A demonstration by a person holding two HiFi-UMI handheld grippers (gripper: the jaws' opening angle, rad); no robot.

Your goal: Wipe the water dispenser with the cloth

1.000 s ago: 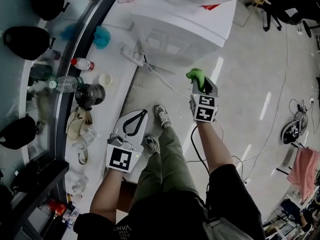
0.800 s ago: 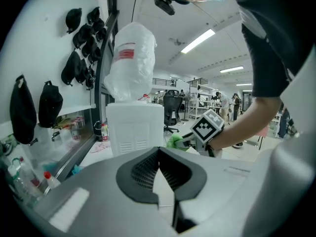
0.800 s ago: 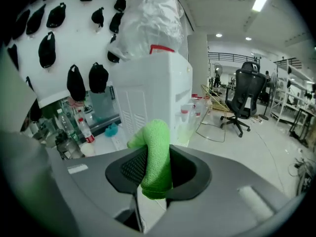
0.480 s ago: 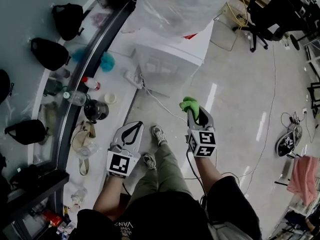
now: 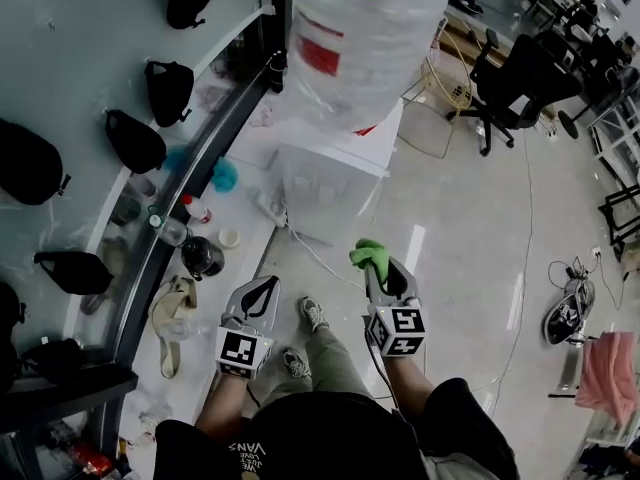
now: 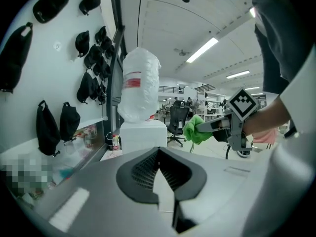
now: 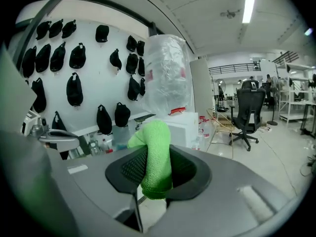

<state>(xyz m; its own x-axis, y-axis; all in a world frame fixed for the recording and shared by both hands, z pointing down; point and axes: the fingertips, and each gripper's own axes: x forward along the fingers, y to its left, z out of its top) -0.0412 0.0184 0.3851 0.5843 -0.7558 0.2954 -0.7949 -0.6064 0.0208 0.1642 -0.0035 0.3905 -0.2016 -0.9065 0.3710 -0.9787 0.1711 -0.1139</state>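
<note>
Cloth (image 5: 368, 256) sits pinched in right tongs (image 5: 374, 271); left tongs (image 5: 268, 284) closed, empty; red label (image 5: 320, 56) on bottle (image 5: 375, 23) unreadable.

One cloth (image 5: 368, 256) (green), one dispenser (image 5: 328, 184).

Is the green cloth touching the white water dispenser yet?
Apart. The head view shows floor between the green cloth and the white water dispenser.

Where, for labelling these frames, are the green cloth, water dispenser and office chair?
green cloth (image 5: 370, 257): head view, bunched free end.
water dispenser (image 5: 328, 183): head view, white cabinet front.
office chair (image 5: 517, 76): head view, black backrest.
</note>
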